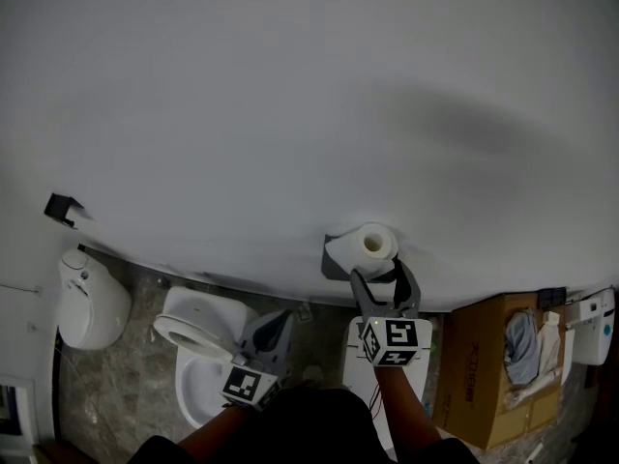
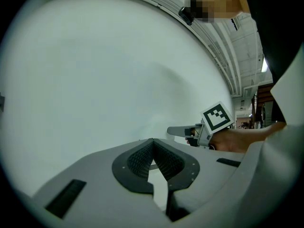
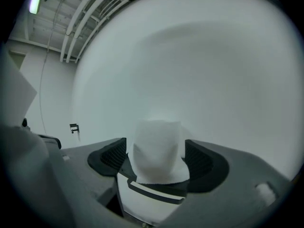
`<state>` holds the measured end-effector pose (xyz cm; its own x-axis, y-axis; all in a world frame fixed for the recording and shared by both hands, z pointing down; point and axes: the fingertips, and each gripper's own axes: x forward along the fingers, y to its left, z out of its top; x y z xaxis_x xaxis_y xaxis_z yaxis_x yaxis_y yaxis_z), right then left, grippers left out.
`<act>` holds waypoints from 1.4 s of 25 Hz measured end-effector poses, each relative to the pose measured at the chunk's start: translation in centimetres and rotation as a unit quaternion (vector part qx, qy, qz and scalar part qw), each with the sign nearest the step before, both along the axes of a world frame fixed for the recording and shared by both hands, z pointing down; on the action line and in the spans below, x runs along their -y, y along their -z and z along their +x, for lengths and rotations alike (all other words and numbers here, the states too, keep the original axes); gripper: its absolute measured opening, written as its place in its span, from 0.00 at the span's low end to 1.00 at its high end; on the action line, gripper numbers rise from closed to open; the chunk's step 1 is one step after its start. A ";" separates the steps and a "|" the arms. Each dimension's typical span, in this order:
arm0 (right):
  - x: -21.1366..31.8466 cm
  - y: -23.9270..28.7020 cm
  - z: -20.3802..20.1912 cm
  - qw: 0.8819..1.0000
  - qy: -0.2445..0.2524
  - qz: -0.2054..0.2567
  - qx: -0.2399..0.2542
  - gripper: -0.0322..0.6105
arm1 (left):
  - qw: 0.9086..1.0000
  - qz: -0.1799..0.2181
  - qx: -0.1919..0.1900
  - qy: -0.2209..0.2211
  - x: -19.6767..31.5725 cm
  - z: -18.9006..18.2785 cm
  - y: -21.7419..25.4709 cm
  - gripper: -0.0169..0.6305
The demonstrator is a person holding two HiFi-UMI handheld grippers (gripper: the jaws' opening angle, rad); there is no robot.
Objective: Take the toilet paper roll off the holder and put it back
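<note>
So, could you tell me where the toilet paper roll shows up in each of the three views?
Head view: toilet paper roll lower centre, on the white wall, just above the right gripper.
Left gripper view: not made out.
Right gripper view: lower centre, between that gripper's open jaws.
Shared landmark: the right gripper, seen in all three.

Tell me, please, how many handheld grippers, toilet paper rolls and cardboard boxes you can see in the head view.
Grey two-jaw grippers with marker cubes: 2, the left gripper and the right gripper
White toilet paper roll: 1
Brown cardboard box: 1
Total: 4
</note>
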<state>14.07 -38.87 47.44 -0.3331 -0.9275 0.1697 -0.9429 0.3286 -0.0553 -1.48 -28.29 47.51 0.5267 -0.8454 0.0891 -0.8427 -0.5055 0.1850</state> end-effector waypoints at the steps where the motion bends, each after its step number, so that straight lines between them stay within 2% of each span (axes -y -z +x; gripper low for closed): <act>1: 0.6 0.0 -0.3 1.000 0.005 -0.001 0.001 0.65 | 1.000 0.000 0.001 0.003 0.2 -0.2 -0.1 0.04; 5: 2.9 -0.1 -1.4 1.000 0.015 -0.001 -0.003 0.66 | 0.999 0.036 0.017 0.019 0.9 -1.5 -0.4 0.04; 9: 4.2 0.0 -1.7 1.000 0.007 0.010 -0.011 0.65 | 1.000 0.003 -0.002 0.031 1.1 -1.8 -0.4 0.04; 14: 4.8 0.0 -2.2 0.999 0.006 0.014 -0.028 0.62 | 0.999 0.000 -0.005 0.041 1.2 -2.6 -0.5 0.04; 20: 4.7 -0.1 -2.2 1.000 0.012 0.005 -0.026 0.61 | 0.999 0.008 -0.002 0.043 1.0 -3.2 -0.4 0.04; 29: 2.9 2.8 -1.2 1.000 0.002 0.017 -0.020 0.60 | 0.999 0.009 -0.008 0.033 -1.0 -3.1 0.5 0.04; 35: -1.3 7.2 -0.6 0.998 -0.010 0.051 0.024 0.60 | 1.000 0.019 -0.010 0.019 -3.2 -3.1 1.1 0.04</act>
